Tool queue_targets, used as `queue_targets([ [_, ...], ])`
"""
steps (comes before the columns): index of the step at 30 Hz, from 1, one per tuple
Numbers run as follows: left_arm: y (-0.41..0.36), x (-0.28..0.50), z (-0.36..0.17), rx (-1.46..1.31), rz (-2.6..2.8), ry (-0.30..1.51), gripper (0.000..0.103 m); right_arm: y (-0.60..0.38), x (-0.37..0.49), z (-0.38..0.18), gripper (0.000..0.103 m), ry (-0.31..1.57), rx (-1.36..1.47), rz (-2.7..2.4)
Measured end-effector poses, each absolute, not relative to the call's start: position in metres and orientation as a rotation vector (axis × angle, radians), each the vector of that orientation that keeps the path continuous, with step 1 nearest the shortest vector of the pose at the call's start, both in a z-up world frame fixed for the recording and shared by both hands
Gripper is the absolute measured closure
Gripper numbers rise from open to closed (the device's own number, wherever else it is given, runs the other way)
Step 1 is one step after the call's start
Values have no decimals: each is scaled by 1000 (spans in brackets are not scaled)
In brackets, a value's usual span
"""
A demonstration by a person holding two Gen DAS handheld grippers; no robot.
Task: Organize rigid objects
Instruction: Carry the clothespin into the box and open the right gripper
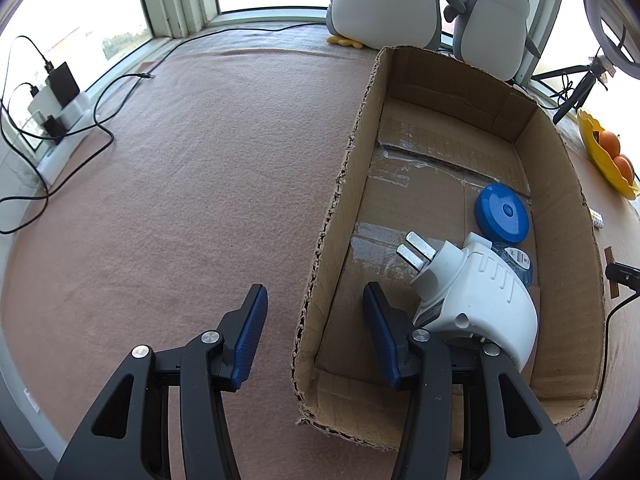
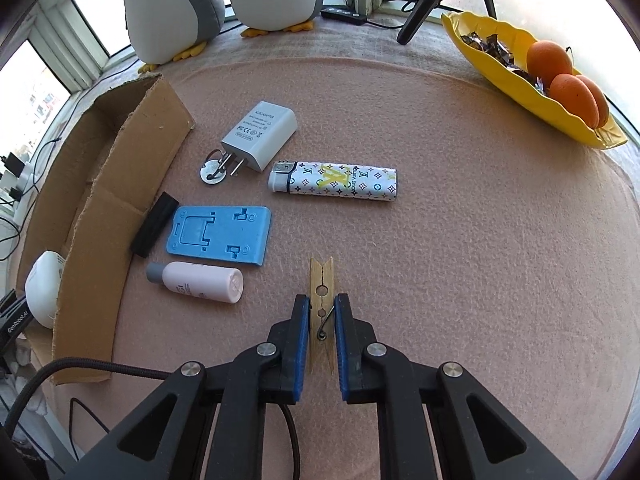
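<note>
Clothespin point(image 2: 321, 304) sits lengthwise between right gripper's point(image 2: 322, 312) jaws, clamped by both pads.

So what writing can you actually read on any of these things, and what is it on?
"AC/DC ADAPTER": white charger; its smaller print is too small to read.
"GenRobot.AI": black device at the left edge.
"LV" monogram pattern: lighter; its sideways lettering is too blurred.
Pink bottle: print unreadable.
White plug-in device and blue item labels: too small.
</note>
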State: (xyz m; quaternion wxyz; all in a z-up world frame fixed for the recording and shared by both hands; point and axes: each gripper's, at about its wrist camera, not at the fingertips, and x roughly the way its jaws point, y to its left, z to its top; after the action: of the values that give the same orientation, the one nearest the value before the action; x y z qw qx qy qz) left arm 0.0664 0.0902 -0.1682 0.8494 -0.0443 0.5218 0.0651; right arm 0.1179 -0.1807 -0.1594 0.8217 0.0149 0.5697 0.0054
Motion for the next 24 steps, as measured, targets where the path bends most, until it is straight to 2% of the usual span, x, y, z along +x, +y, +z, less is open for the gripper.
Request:
queue_targets([
  [16, 91, 66, -168, -95, 137, 1099, 54, -116, 147, -112, 92, 1062, 47, 180],
  [24, 90, 67, -168, -97, 137, 1099, 54, -73, 166, -107, 92, 1032, 18, 280],
])
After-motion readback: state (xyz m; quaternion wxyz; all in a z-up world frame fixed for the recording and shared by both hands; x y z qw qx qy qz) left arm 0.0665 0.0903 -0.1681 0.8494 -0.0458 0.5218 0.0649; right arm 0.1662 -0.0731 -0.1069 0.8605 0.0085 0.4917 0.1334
